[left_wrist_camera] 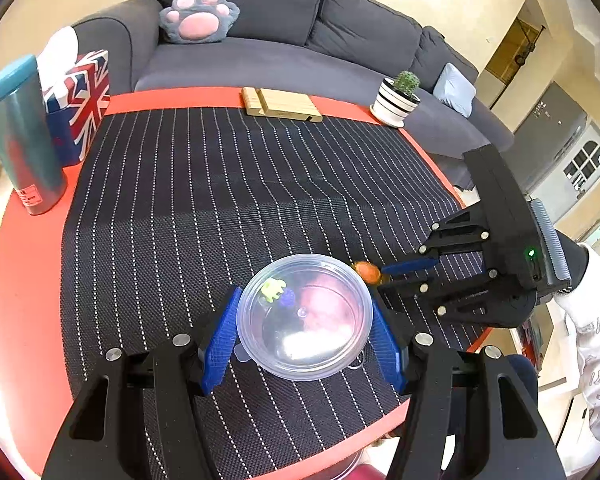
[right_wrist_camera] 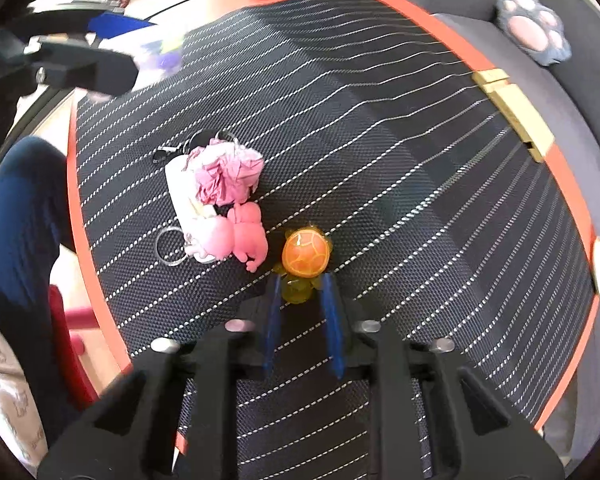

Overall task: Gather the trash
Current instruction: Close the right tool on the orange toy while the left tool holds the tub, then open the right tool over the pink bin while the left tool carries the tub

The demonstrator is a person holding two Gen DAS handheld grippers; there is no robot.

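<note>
My left gripper is shut on a clear plastic bowl and holds it above the striped mat; small yellow-green and purple bits lie inside it. My right gripper is shut on an orange toy turtle at its rear end; it also shows in the left wrist view. A crumpled pink paper lies on a white card, with a pink toy figure and a key ring beside it, left of the turtle.
A teal tumbler and a Union Jack tissue box stand at the table's far left. A wooden stand and a potted cactus sit at the far edge. A grey sofa lies behind.
</note>
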